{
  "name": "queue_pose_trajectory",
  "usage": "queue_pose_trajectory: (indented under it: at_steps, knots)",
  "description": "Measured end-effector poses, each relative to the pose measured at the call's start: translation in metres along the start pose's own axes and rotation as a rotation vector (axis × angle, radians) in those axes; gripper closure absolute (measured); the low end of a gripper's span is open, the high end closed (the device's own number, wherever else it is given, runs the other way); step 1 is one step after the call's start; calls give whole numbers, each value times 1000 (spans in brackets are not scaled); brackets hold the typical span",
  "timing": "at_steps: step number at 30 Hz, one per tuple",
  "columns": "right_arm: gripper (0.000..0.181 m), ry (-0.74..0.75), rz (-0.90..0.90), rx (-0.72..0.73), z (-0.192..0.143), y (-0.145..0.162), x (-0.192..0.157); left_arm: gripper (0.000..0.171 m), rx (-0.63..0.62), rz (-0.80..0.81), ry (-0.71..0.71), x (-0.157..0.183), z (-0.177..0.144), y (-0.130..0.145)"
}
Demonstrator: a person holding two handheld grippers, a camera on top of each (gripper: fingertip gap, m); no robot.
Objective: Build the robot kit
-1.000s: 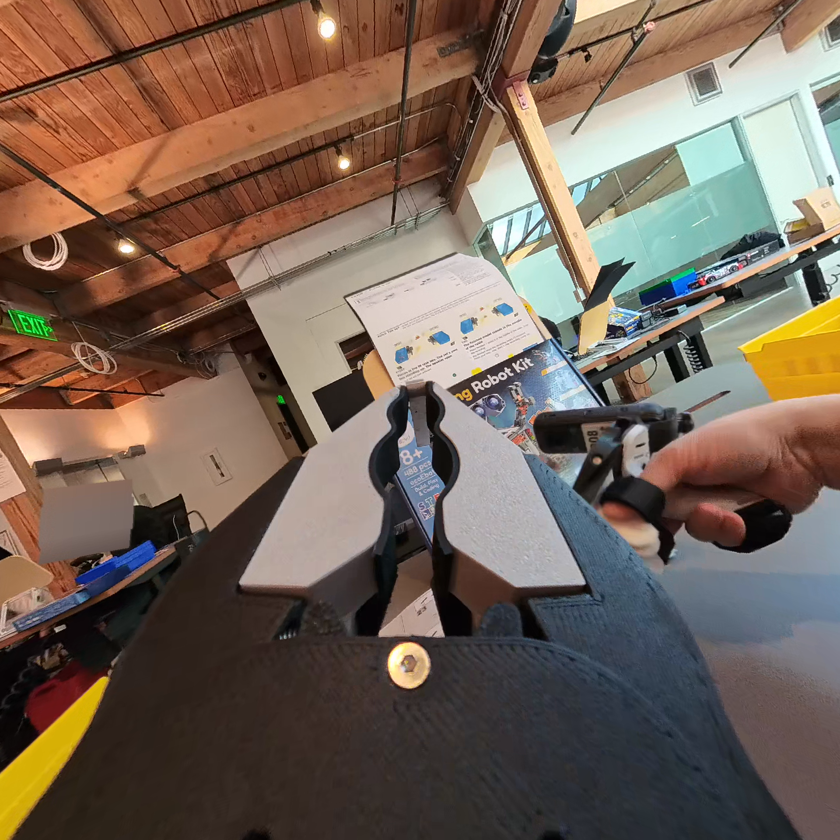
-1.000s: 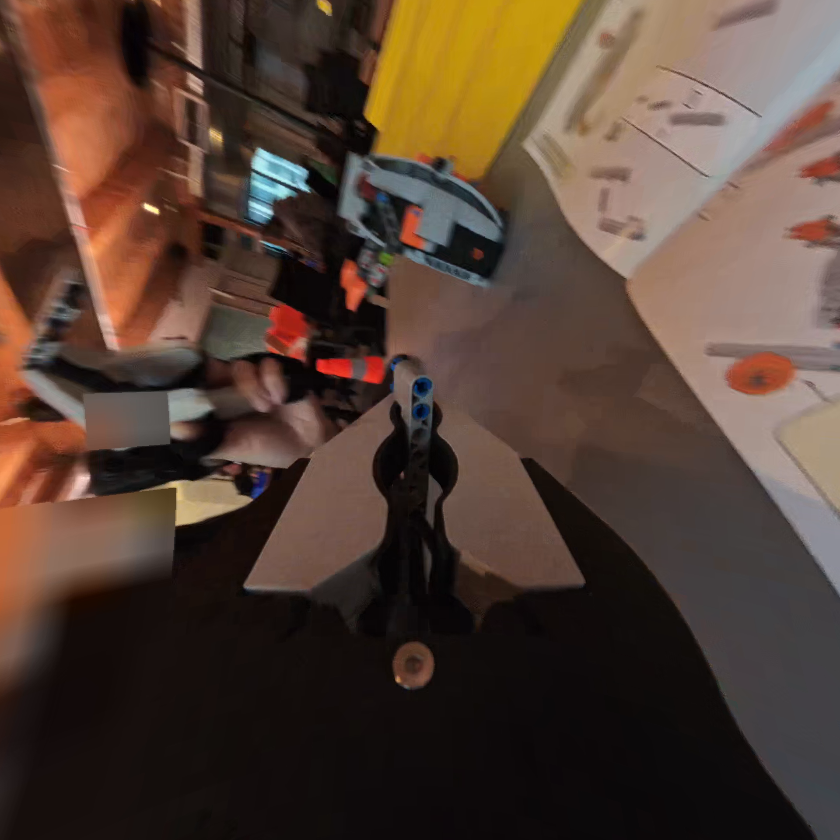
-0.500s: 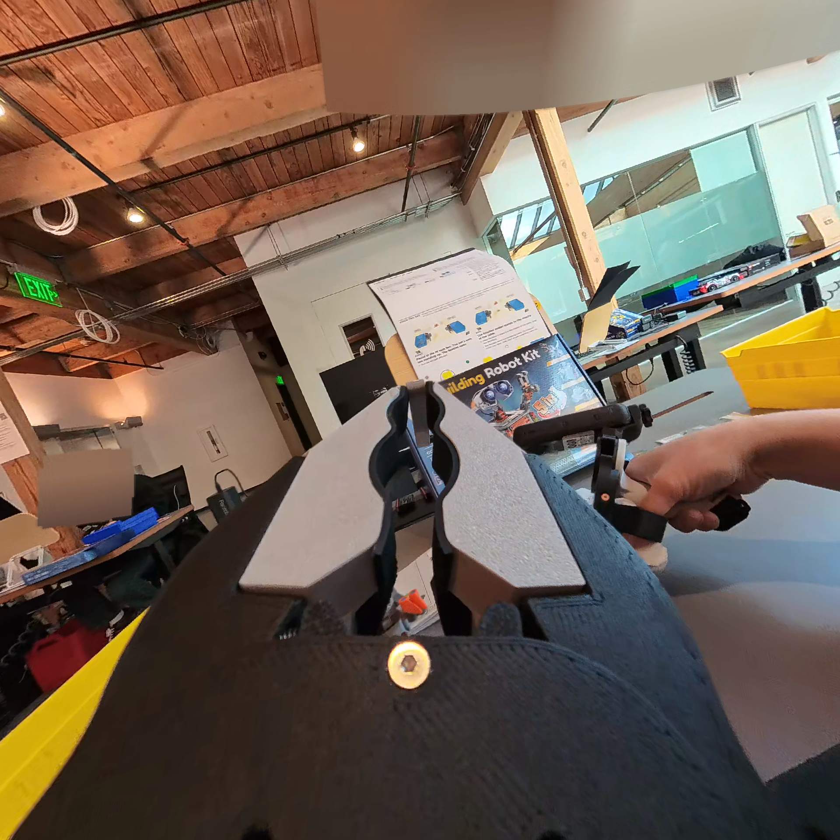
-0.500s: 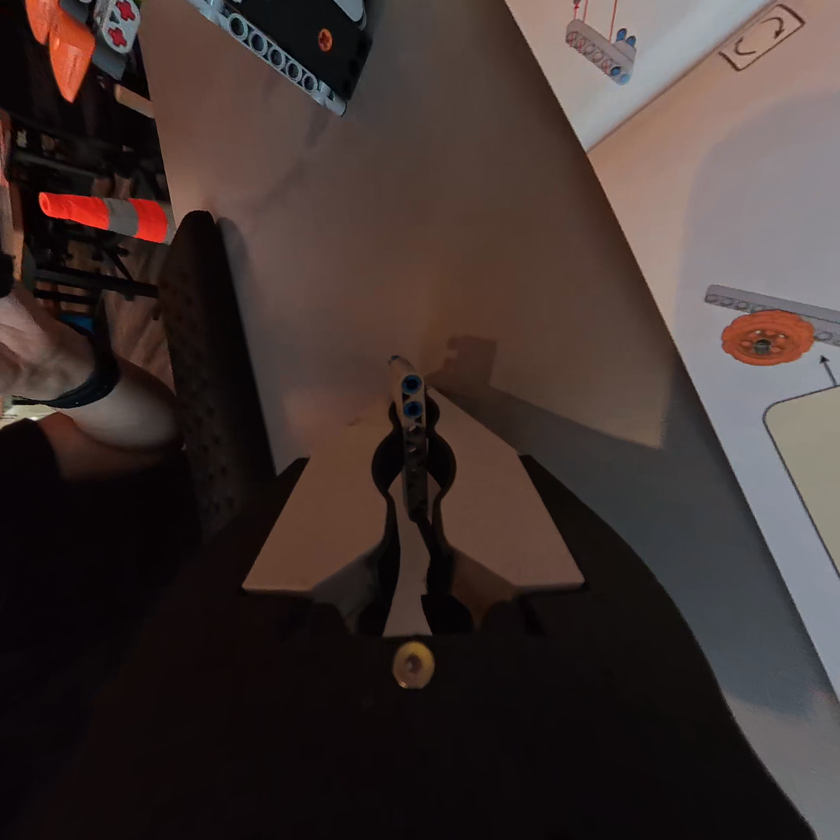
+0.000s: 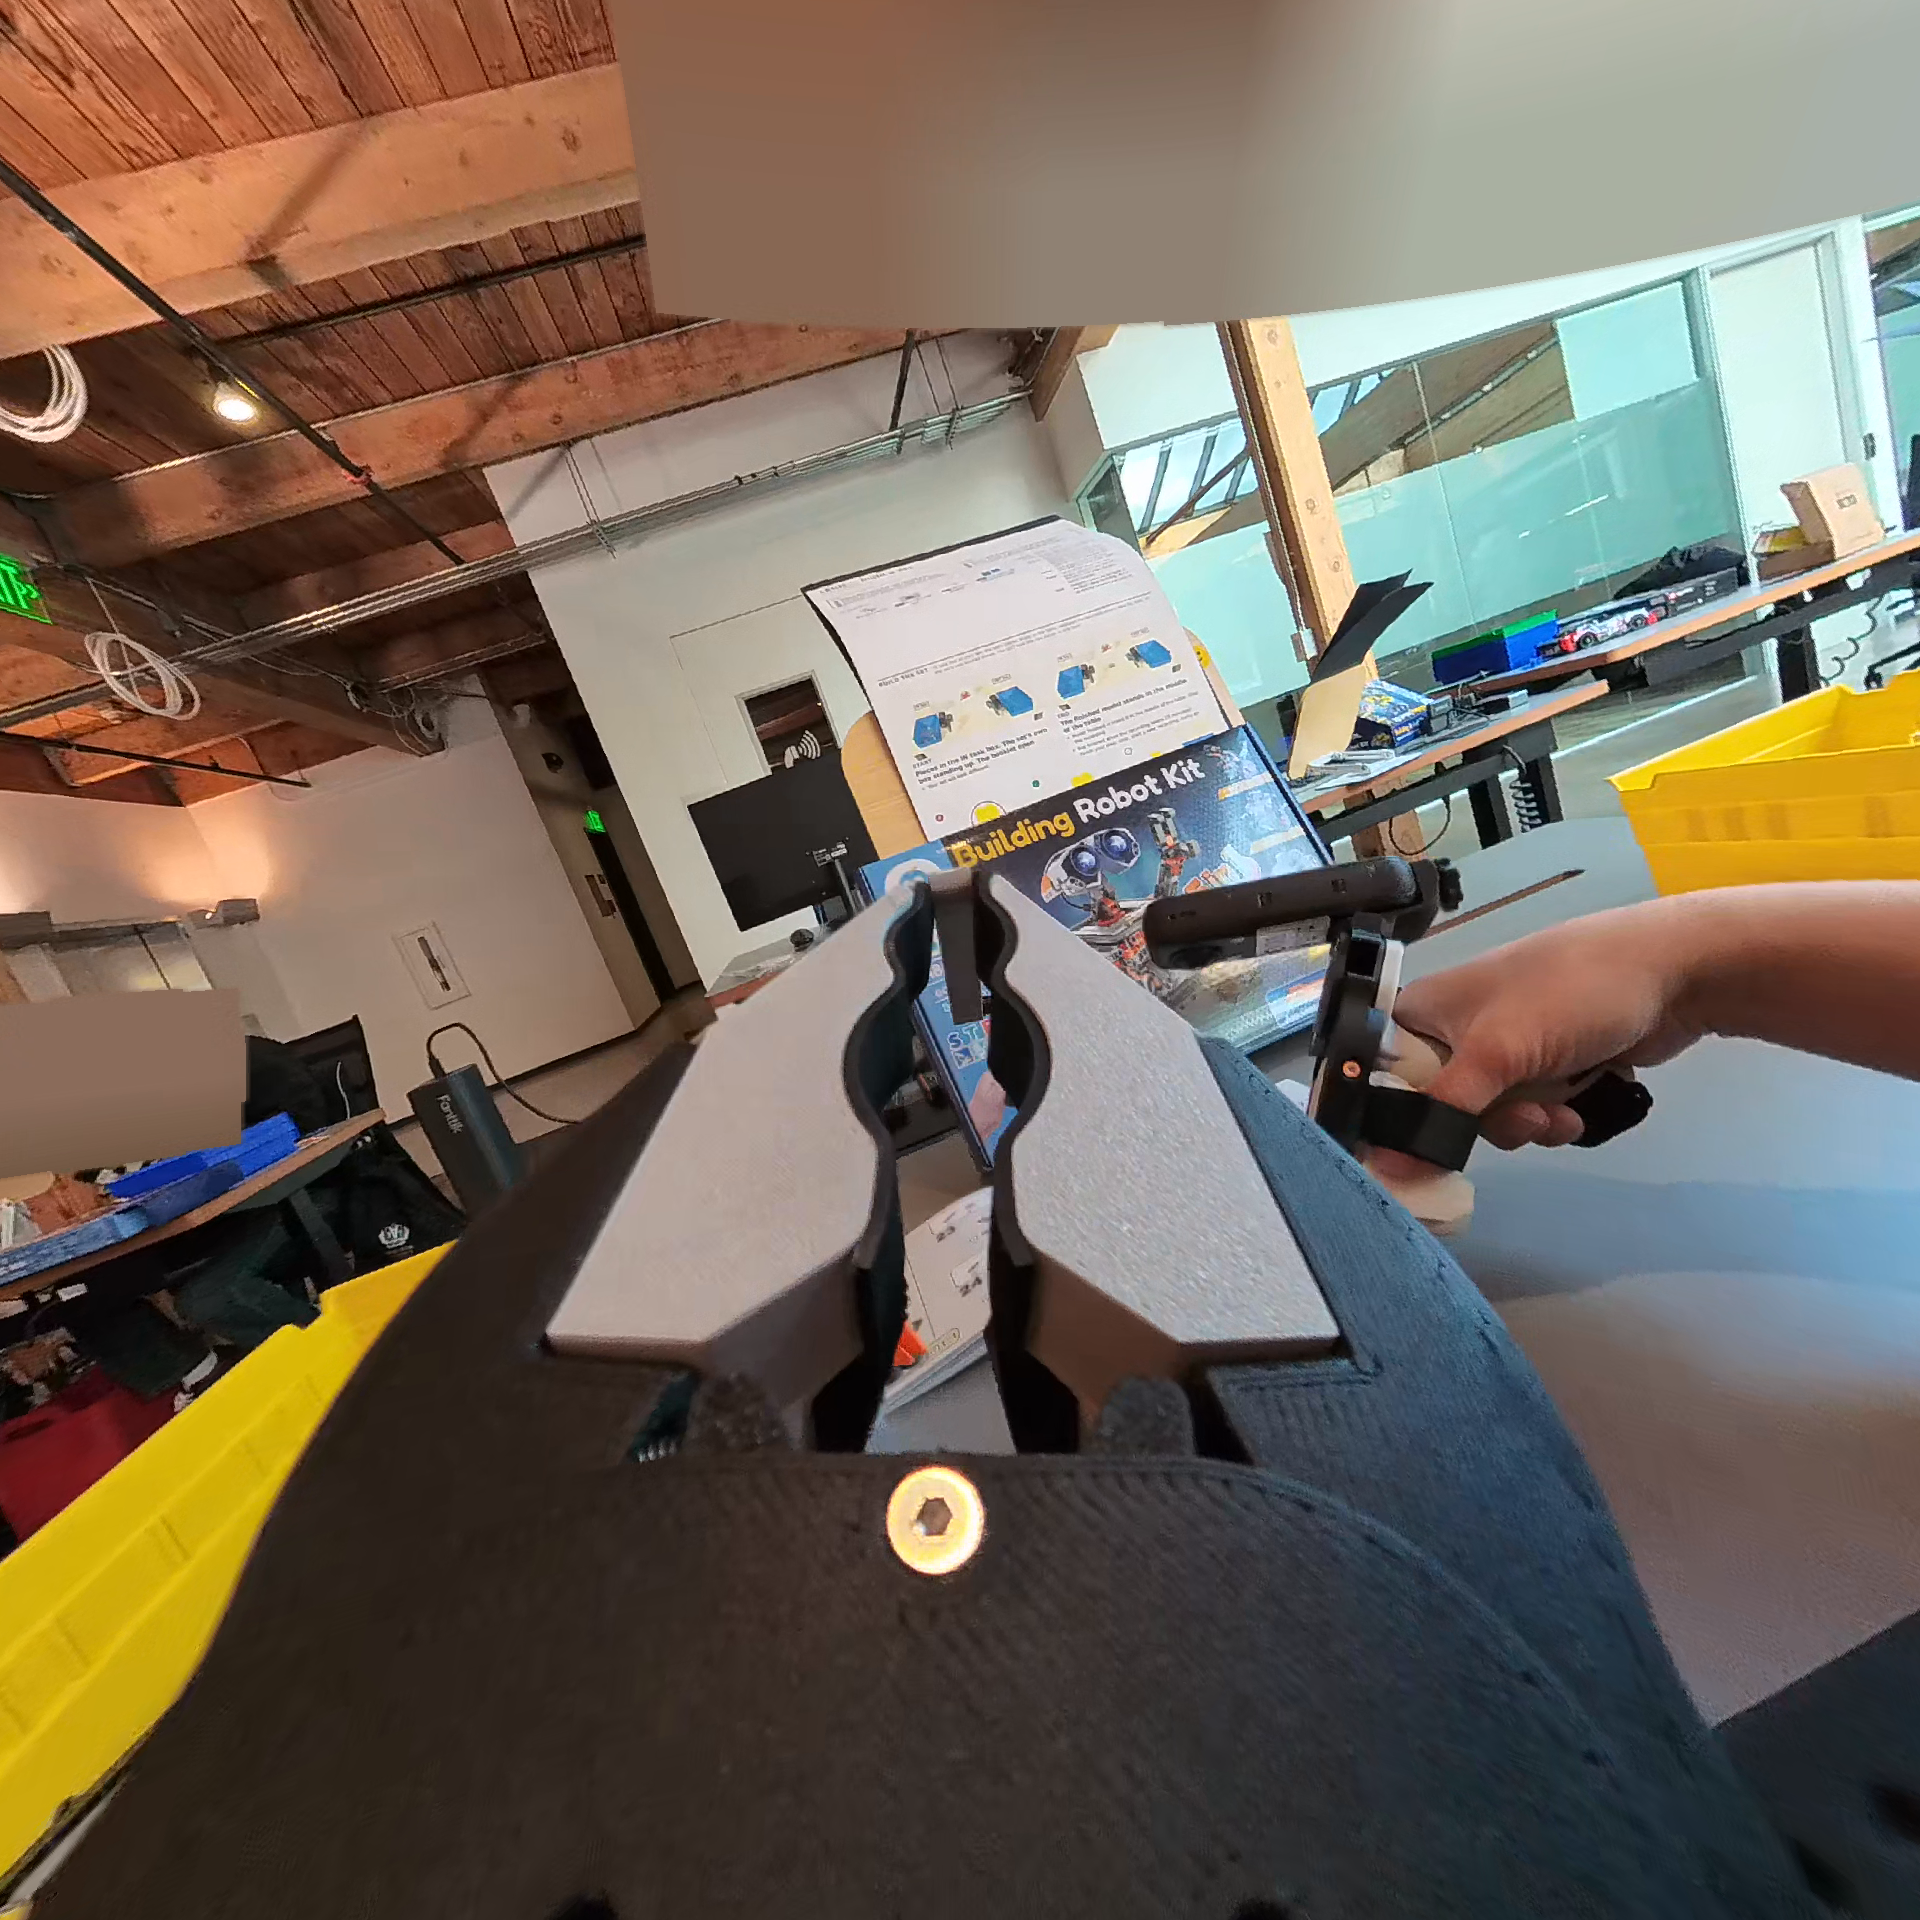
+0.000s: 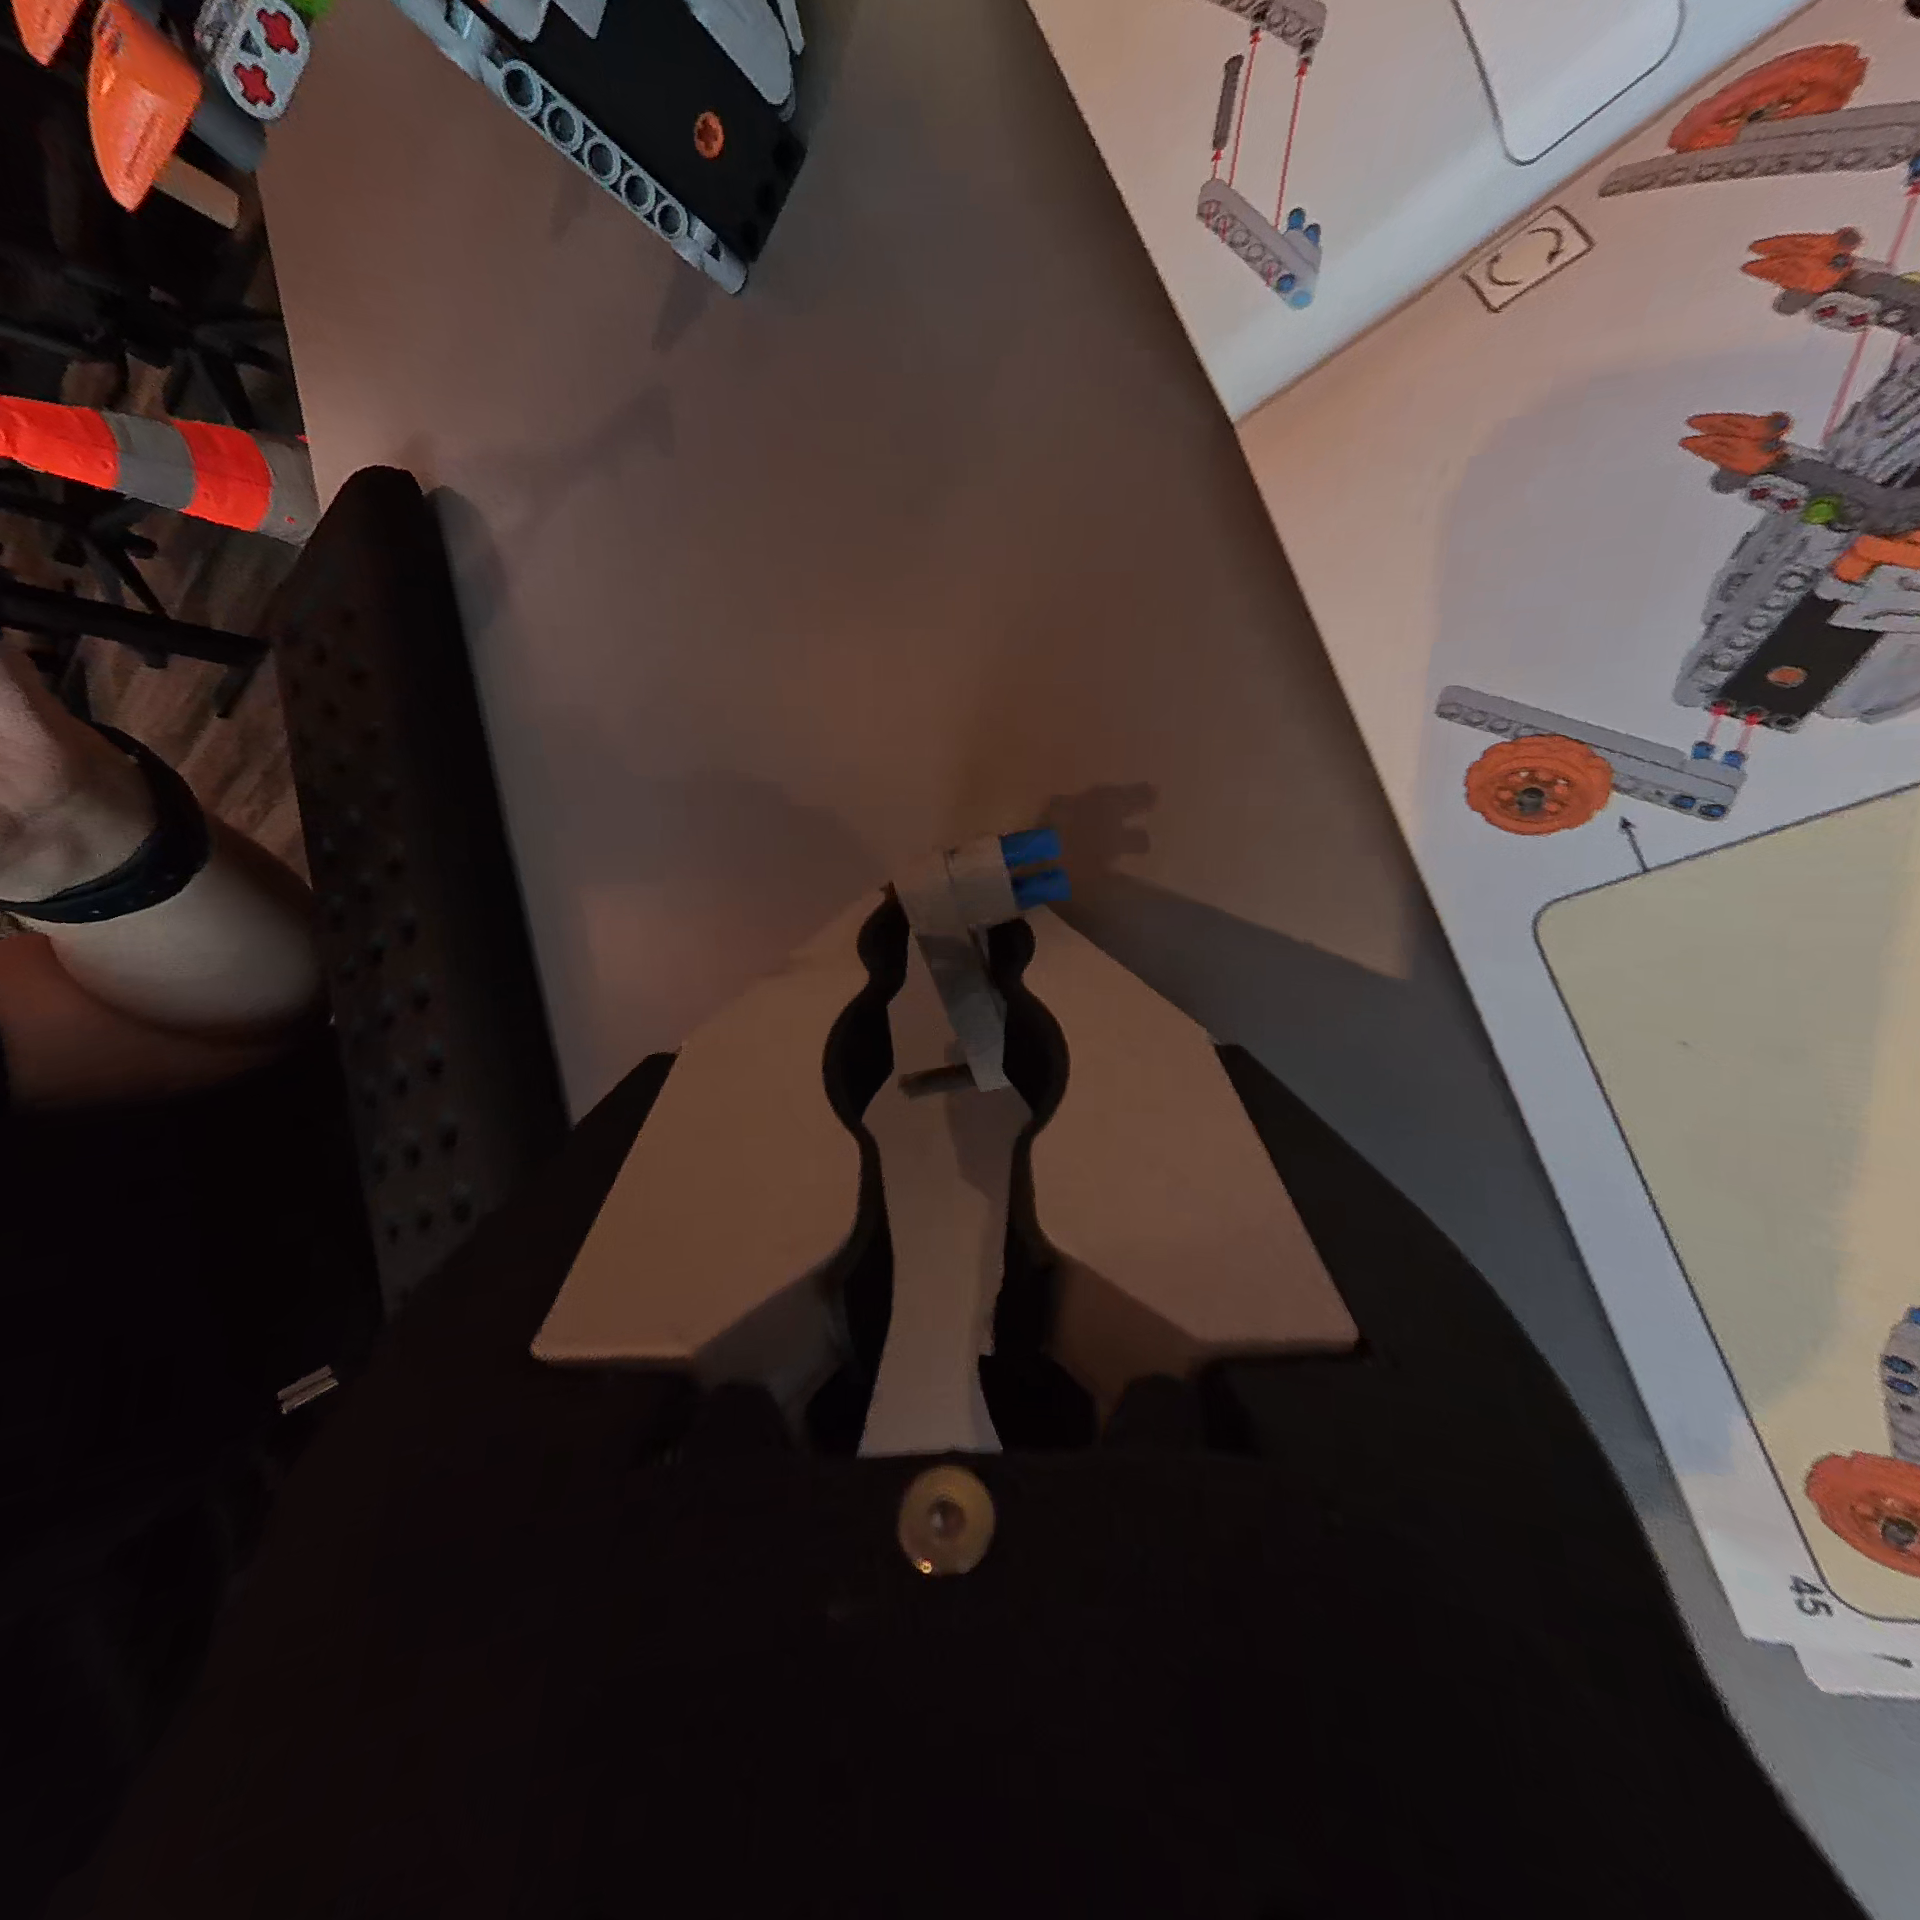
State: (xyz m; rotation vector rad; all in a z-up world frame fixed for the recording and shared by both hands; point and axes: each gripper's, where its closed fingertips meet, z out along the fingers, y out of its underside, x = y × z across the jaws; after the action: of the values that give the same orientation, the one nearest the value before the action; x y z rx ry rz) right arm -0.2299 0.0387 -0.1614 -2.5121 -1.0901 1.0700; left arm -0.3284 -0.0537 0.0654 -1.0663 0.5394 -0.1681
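Gripping a dark strip (image 5: 961, 961), left jaws nearly closed.

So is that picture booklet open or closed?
Open: the white paper instruction booklet lies spread flat, its printed pages facing up.

Two yellow bins (image 5: 1797, 790) (image 5: 156, 1538), one kit box (image 5: 1122, 894), one grey beam (image 6: 971, 935) carrying two blue pins (image 6: 1034, 864).
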Motion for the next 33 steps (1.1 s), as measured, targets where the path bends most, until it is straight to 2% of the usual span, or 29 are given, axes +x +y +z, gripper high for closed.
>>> queue_pose_trajectory:
  at_steps: [8,10,12,14,17,19,22,25,31,33]
  knots:
    - [176,82,-42,-30,-15,4,7,166,-22,-6,38,10,4,4]
    - [176,44,-77,0,-17,-2,-2,166,-26,-8,43,11,4,5]
    - [176,-62,-73,30,-17,-6,-19,166,-40,-11,49,12,5,8]
    - [176,-190,3,12,-16,-3,-32,166,-85,-23,72,15,8,17]
    - [176,-479,163,6,-25,-1,-57,166,-175,-34,143,32,13,34]
    - [176,-581,223,14,-37,0,-57,166,-231,-2,193,49,15,49]
    - [176,-535,212,15,-50,7,-42,166,-396,49,283,80,18,88]
    - [176,-513,226,67,-63,3,-32,166,-512,109,339,100,19,116]
    - [176,-480,219,97,-69,2,-23,165,-679,16,401,116,11,153]
    - [176,-502,219,114,-73,-2,-24,165,-699,11,393,114,7,157]
